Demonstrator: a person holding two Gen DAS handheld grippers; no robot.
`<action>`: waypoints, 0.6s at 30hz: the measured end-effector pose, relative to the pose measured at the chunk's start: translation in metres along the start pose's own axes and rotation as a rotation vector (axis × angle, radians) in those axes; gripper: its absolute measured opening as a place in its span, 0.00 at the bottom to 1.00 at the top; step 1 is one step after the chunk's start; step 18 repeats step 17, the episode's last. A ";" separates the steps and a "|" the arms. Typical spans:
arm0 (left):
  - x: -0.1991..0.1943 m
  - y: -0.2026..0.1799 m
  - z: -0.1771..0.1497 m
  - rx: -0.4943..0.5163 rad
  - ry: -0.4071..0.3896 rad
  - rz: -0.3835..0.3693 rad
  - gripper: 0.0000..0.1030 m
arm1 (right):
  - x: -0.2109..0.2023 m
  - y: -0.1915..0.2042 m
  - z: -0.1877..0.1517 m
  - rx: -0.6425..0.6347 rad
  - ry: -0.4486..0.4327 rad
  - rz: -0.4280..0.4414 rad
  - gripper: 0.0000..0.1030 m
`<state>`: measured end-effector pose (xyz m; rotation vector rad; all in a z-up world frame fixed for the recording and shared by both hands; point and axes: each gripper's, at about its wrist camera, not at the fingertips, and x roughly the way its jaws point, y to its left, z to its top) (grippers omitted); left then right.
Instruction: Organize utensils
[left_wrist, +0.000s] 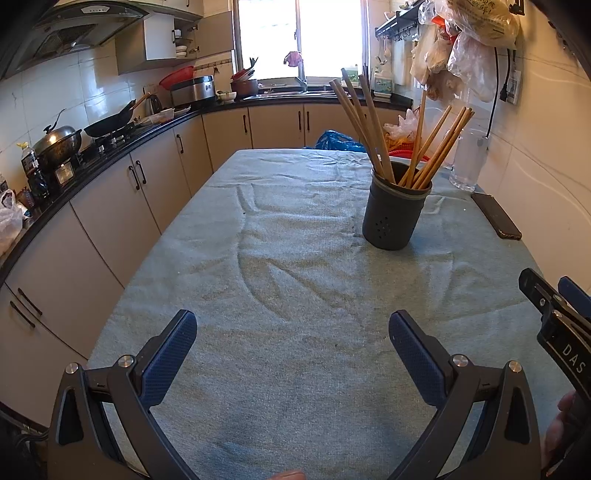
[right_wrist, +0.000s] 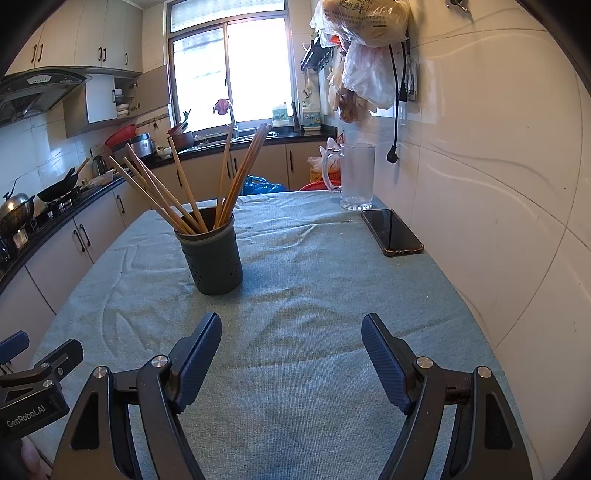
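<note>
Wooden chopsticks (right_wrist: 177, 192) stand in a dark holder (right_wrist: 212, 254) on the cloth-covered table (right_wrist: 314, 277). The left gripper (left_wrist: 291, 343) and right gripper (right_wrist: 291, 350) both gape wide, holding nothing.

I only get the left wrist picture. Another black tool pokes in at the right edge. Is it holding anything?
Observer: No. The right wrist view shows the right gripper open and empty above the cloth.
Operator: That frosted jug by the wall, does it have a handle?
Observer: Yes. The jug has a clear handle on its left side in that view, towards the chopstick holder.
Operator: Any writing on my own tool?
Observer: Yes. The side of the left gripper reads GenRobot.AI.
</note>
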<state>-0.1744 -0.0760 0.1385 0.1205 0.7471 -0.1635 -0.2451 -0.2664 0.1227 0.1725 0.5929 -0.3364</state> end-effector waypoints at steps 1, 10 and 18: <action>0.000 0.000 0.000 0.000 0.000 -0.001 1.00 | 0.001 0.000 -0.001 0.000 0.003 0.000 0.80; 0.004 -0.002 -0.001 -0.009 -0.004 0.005 1.00 | 0.008 -0.002 -0.002 -0.006 0.027 -0.001 0.80; 0.008 -0.003 0.000 0.000 0.002 0.015 1.00 | 0.017 -0.005 -0.004 -0.011 0.053 0.004 0.80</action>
